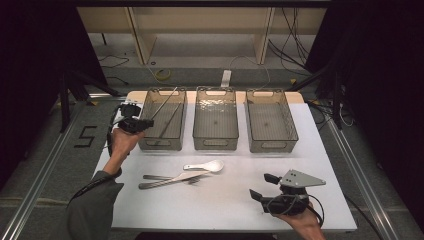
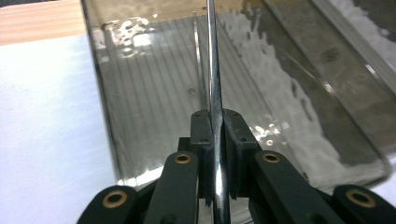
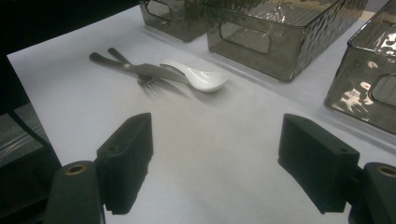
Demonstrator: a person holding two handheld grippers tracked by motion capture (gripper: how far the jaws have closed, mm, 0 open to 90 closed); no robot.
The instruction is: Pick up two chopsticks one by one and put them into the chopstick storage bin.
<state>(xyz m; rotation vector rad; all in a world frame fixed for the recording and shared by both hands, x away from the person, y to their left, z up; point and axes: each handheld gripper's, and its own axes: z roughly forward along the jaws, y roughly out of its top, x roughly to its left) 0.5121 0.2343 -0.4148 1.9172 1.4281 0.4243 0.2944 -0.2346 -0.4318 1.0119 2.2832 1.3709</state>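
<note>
My left gripper (image 1: 147,122) (image 2: 215,116) is shut on a thin metal chopstick (image 1: 165,102) (image 2: 214,70), pinched upright between the pads. The stick's far end reaches out over the left smoked-plastic bin (image 1: 162,147) (image 2: 107,93). A second chopstick (image 1: 171,120) (image 2: 198,60) lies inside that bin. My right gripper (image 1: 261,186) (image 3: 215,158) rests open near the table's front right, nothing between its jaws. On the white table in front of the bins lie a white spoon (image 1: 210,165) (image 3: 201,77), a knife (image 1: 167,181) (image 3: 140,69) and a fork (image 1: 155,177) (image 3: 119,55), overlapping.
A middle bin (image 1: 215,142) and a right bin (image 1: 272,145) stand beside the left one along the table's far side. Dark frame posts and cables flank the table, and floor drops away past its edges.
</note>
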